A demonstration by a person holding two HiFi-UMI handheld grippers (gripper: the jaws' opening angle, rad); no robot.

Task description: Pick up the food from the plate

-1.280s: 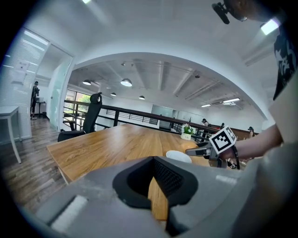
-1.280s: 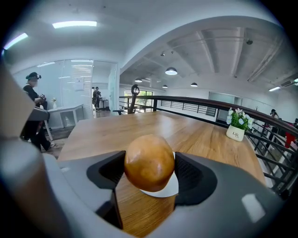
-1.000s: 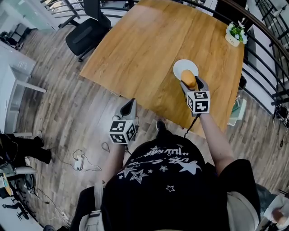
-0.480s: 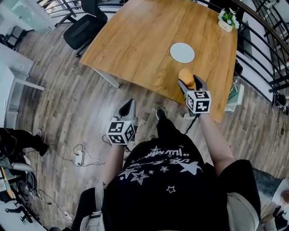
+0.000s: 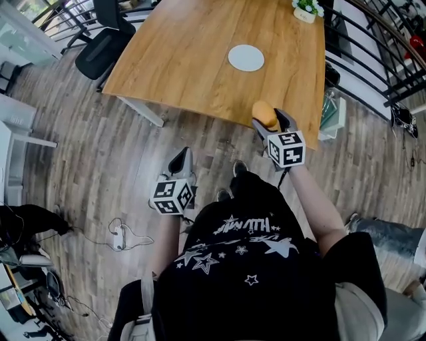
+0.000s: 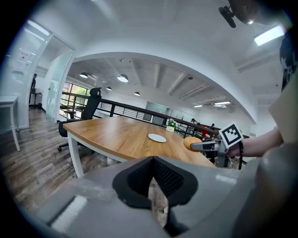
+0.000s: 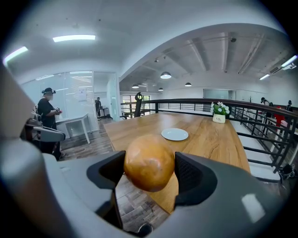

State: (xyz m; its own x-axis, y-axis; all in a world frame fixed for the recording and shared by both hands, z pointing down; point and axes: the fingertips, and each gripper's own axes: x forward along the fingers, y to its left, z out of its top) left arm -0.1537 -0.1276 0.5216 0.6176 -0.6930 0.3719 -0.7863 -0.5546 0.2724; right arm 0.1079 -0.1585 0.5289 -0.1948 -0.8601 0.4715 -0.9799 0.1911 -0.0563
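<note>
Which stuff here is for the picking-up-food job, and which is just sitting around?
For the job: the round brown food, clamped in the right gripper; the bare white plate on the table.

Just sitting around: potted plant, office chair, floor cables, the shut, empty left gripper.

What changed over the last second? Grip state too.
Right gripper, clamped on the bun throughout, carried it off the plate and back to the near edge of the table as the person stepped back; the plate is now bare. Unchanged: left gripper shut, empty, low at the person's side; plate and potted plant sit where they were.
</note>
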